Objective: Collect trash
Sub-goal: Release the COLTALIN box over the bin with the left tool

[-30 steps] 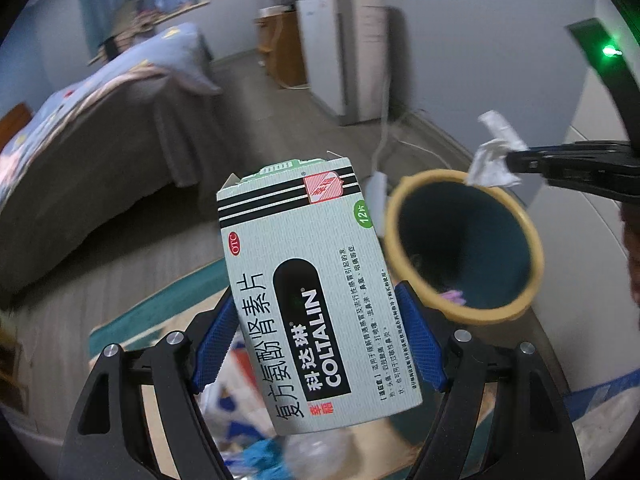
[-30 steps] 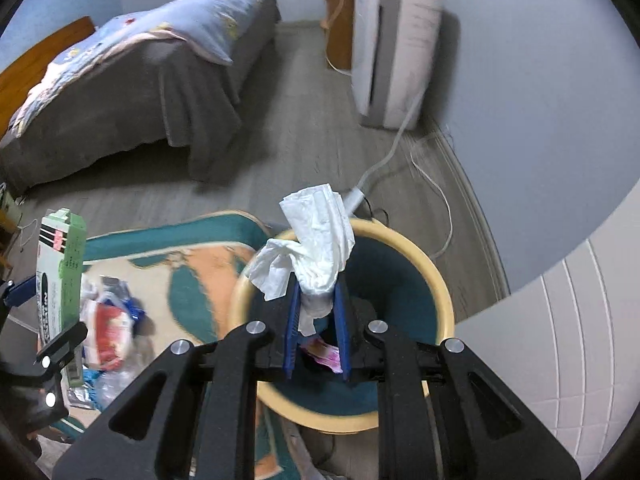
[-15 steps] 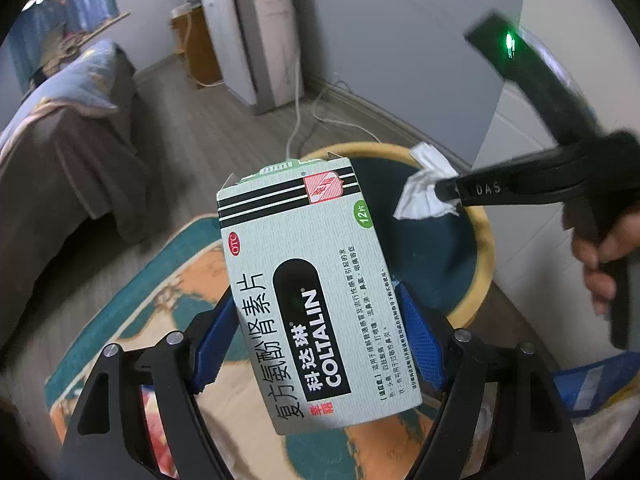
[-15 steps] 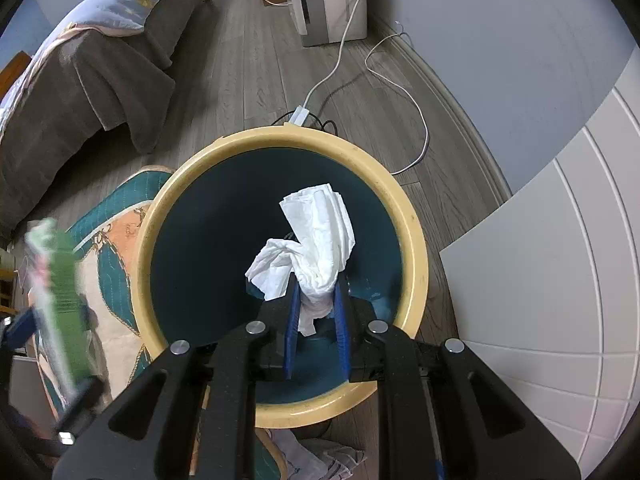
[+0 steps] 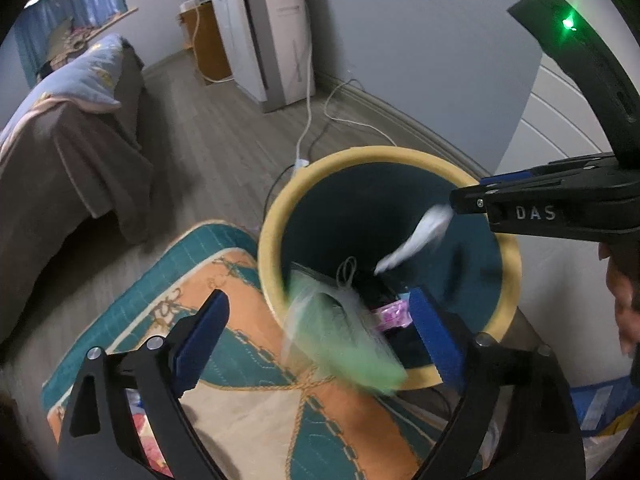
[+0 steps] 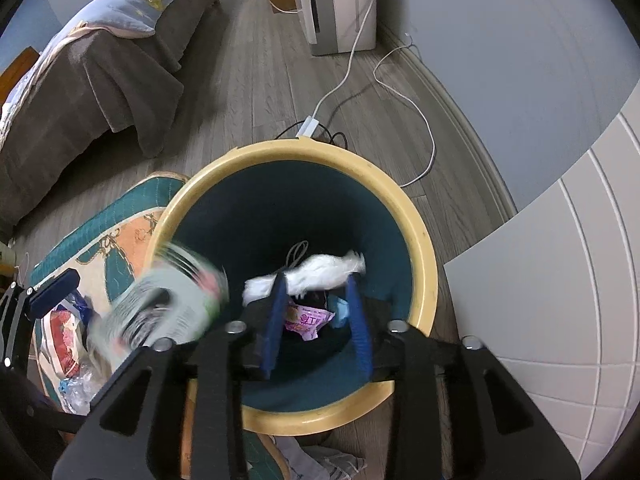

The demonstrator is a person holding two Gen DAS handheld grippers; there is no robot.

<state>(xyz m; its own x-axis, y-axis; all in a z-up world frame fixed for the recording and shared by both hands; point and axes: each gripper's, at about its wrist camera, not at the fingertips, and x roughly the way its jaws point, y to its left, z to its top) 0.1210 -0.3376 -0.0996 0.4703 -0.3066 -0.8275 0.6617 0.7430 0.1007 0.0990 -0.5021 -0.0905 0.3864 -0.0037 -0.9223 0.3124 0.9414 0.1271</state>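
Medicine box [image 5: 344,344] and tissue [image 6: 320,276], gripped a moment ago, now tumble blurred over the yellow-rimmed bin [image 6: 424,240]; left claw [image 5: 320,332] and right claw [image 6: 318,304] both gape, released, so both pieces are landing inside.

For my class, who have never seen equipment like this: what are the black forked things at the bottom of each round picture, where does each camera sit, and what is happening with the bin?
No robot here: a person holds a two-fingered grabbing tool in each hand, and each carries a wide-angle camera looking along its fingers. One picture comes from the left tool, the other from the right tool. Both hover over a yellow-rimmed bin standing beside a patterned rug. Both tools are open. A blurred green-and-white medicine box and a crumpled white tissue appear to be falling towards the bin. A pink wrapper already lies inside.
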